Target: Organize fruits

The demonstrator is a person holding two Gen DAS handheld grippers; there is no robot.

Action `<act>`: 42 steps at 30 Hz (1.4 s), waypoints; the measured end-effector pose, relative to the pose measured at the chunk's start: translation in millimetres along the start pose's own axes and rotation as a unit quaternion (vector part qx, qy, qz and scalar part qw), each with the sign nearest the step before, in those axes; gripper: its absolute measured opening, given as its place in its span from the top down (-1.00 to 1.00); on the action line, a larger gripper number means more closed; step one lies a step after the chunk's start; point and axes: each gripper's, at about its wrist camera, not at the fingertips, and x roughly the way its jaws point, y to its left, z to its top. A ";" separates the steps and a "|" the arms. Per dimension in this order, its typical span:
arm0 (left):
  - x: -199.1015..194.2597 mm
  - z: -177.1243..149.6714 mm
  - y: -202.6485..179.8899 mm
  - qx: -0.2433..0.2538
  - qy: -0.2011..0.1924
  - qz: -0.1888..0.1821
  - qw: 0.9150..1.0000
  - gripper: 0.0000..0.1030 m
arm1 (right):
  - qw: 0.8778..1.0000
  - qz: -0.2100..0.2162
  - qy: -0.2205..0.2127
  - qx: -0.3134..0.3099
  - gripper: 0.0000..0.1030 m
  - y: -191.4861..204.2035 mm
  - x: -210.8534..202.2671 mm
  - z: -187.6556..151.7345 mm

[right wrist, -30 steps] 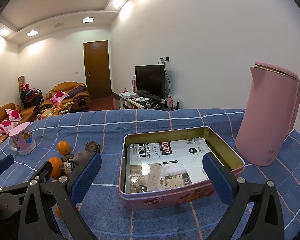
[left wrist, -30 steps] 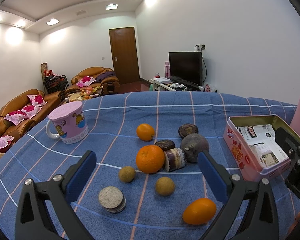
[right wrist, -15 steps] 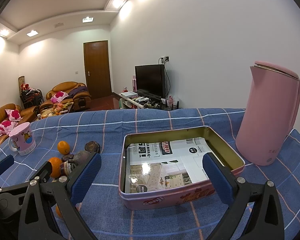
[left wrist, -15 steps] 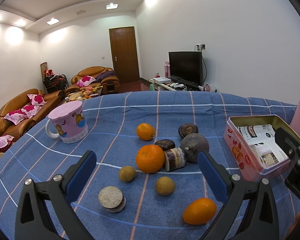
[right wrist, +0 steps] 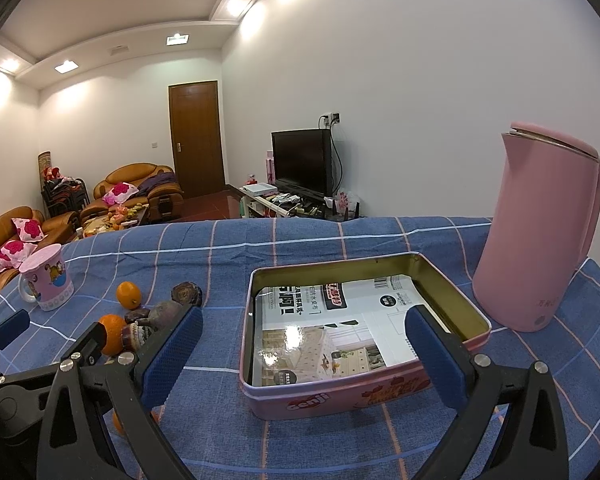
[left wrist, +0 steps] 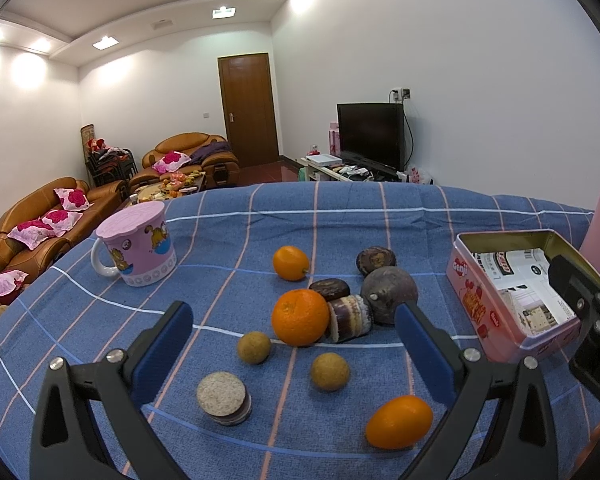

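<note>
Left gripper [left wrist: 292, 340]: fingers spread wide, holding nothing, raised above the blue checked cloth [left wrist: 228, 248]. The large orange [left wrist: 300, 317] lies directly ahead between the fingers; a small orange [left wrist: 399, 422] sits near the right finger. Right gripper [right wrist: 300, 344]: fingers spread wide, empty, with the open pink tin [right wrist: 364, 394] directly ahead. The pink kettle [right wrist: 540, 232] stands ahead to its right.

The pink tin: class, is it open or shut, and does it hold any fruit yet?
Open, no fruit. The tin has no lid on; only printed paper lies inside.
</note>
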 end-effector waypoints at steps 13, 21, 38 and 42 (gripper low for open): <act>-0.2 -0.2 0.3 -0.001 0.000 0.000 1.000 -1.00 | 1.000 0.000 -0.001 0.001 -0.98 0.3 -0.9 -0.2; 5.5 2.8 13.4 0.018 0.008 0.014 1.000 -1.00 | 1.000 0.007 0.002 -0.003 -0.98 4.8 -1.8 -0.6; 26.0 -0.3 95.3 -0.014 0.071 -0.045 0.996 -1.00 | 0.960 0.214 0.142 -0.112 -0.71 85.8 20.1 -28.7; 30.3 -5.8 82.3 0.007 0.102 -0.099 0.990 -0.98 | 0.949 0.223 0.173 -0.143 -0.60 103.5 27.4 -36.9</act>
